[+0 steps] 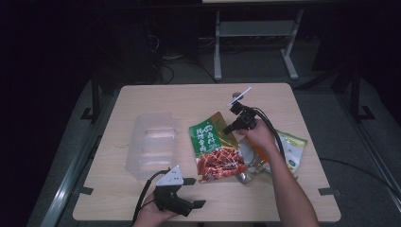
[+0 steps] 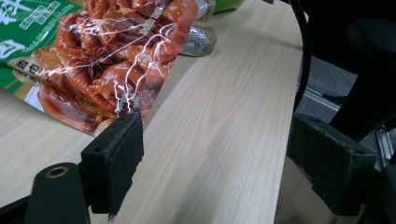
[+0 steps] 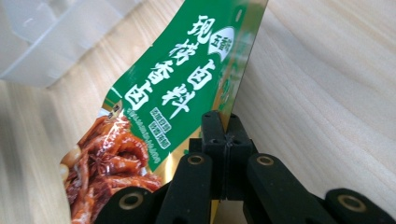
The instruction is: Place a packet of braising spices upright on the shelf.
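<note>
A green and red food packet (image 1: 215, 151) printed with braised meat lies in the middle of the wooden table (image 1: 189, 99). My right gripper (image 1: 227, 130) is at its upper right edge. In the right gripper view the jaws of the right gripper (image 3: 226, 130) are shut on the thin edge of the food packet (image 3: 177, 88), which is lifted a little off the wood. My left gripper (image 1: 195, 192) rests near the table's front edge, open and apart from the packet. In the left gripper view the left gripper (image 2: 219, 154) has bare wood between its pads, with the food packet (image 2: 107, 60) ahead at the left.
A clear plastic container (image 1: 151, 142) stands left of the packet, also seen as the container (image 3: 42, 37). A white and green packet (image 1: 291, 151) and a silvery packet (image 1: 250, 163) lie under the right forearm. Table legs and cables are on the floor behind.
</note>
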{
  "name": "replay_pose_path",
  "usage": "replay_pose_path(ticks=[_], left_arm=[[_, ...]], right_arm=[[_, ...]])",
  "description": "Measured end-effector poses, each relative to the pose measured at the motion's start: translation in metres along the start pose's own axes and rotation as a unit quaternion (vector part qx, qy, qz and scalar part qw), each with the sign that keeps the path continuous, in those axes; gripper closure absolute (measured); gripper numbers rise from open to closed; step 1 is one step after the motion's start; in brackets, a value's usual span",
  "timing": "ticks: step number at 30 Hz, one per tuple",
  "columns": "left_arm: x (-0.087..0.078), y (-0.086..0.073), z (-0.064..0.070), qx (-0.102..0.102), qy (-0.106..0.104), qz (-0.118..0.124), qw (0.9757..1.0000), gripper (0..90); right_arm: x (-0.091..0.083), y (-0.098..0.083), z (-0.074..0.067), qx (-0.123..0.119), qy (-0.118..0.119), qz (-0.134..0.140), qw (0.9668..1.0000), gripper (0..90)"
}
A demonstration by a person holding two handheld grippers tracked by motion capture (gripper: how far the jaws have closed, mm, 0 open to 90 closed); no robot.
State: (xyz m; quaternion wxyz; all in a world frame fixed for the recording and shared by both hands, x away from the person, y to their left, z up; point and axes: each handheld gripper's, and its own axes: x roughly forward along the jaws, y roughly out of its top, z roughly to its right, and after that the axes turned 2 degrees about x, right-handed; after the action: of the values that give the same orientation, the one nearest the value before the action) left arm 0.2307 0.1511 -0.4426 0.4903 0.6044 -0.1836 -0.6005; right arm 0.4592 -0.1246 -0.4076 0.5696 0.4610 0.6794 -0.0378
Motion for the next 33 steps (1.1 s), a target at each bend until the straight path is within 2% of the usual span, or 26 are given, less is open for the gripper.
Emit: replay_pose_path(ticks=[4, 7, 12, 13, 14, 15, 16, 18, 19, 21, 22, 26, 29, 31, 33], left_arm=[[0.001, 0.002, 0.000, -0.004, 0.004, -0.002, 1.0000, 18.4], [0.006, 0.004, 0.003, 0.001, 0.009, -0.004, 1.0000, 17.8], [0.009, 0.011, 0.002, 0.005, 0.018, -0.009, 0.9998, 17.3], [0.010, 0.014, 0.002, -0.002, 0.024, -0.004, 0.9997, 17.3], [0.010, 0.014, 0.002, -0.002, 0.024, -0.004, 0.9997, 17.4], [0.010, 0.017, 0.003, 0.008, 0.035, -0.004, 0.9994, 17.4], [0.010, 0.017, 0.003, 0.008, 0.035, -0.004, 0.9994, 17.6], [0.011, 0.020, 0.003, 0.025, 0.050, -0.008, 0.9984, 17.6], [0.012, 0.022, 0.001, 0.024, 0.052, -0.006, 0.9984, 17.7], [0.014, 0.025, -0.004, 0.011, 0.056, -0.003, 0.9983, 18.7], [0.015, 0.028, -0.008, 0.008, 0.061, -0.001, 0.9981, 18.7], [0.021, 0.033, -0.022, -0.022, 0.067, 0.010, 0.9975, 18.6], [0.027, 0.038, -0.032, -0.035, 0.069, 0.010, 0.9970, 17.9], [0.034, 0.041, -0.038, -0.051, 0.070, 0.014, 0.9961, 17.5], [0.042, 0.045, -0.042, -0.058, 0.071, 0.017, 0.9956, 16.3]], right_arm=[[-0.011, -0.002, -0.009, -0.015, -0.008, 0.012, 0.9998, 89.9], [-0.026, -0.006, -0.021, -0.039, -0.011, 0.042, 0.9983, 89.9], [-0.038, -0.014, -0.028, -0.046, -0.013, 0.055, 0.9974, 90.0], [-0.045, -0.020, -0.031, -0.054, -0.017, 0.069, 0.9960, 90.0], [-0.045, -0.020, -0.031, -0.054, -0.017, 0.069, 0.9960, 90.0], [-0.052, -0.026, -0.034, -0.054, -0.014, 0.081, 0.9952, 90.0], [-0.052, -0.026, -0.034, -0.054, -0.014, 0.081, 0.9952, 90.0], [-0.059, -0.032, -0.037, -0.054, -0.013, 0.093, 0.9941, 90.0], [-0.061, -0.034, -0.038, -0.056, -0.013, 0.096, 0.9937, 90.0], [-0.066, -0.039, -0.038, -0.060, -0.018, 0.097, 0.9933, 90.0], [-0.069, -0.041, -0.040, -0.054, -0.017, 0.097, 0.9936, 90.0], [-0.078, -0.046, -0.041, -0.068, -0.021, 0.114, 0.9909, 90.0], [-0.082, -0.049, -0.043, -0.074, -0.021, 0.122, 0.9896, 89.9], [-0.084, -0.053, -0.045, -0.077, -0.022, 0.127, 0.9886, 89.9], [-0.088, -0.060, -0.048, -0.088, -0.019, 0.137, 0.9865, 89.9]])
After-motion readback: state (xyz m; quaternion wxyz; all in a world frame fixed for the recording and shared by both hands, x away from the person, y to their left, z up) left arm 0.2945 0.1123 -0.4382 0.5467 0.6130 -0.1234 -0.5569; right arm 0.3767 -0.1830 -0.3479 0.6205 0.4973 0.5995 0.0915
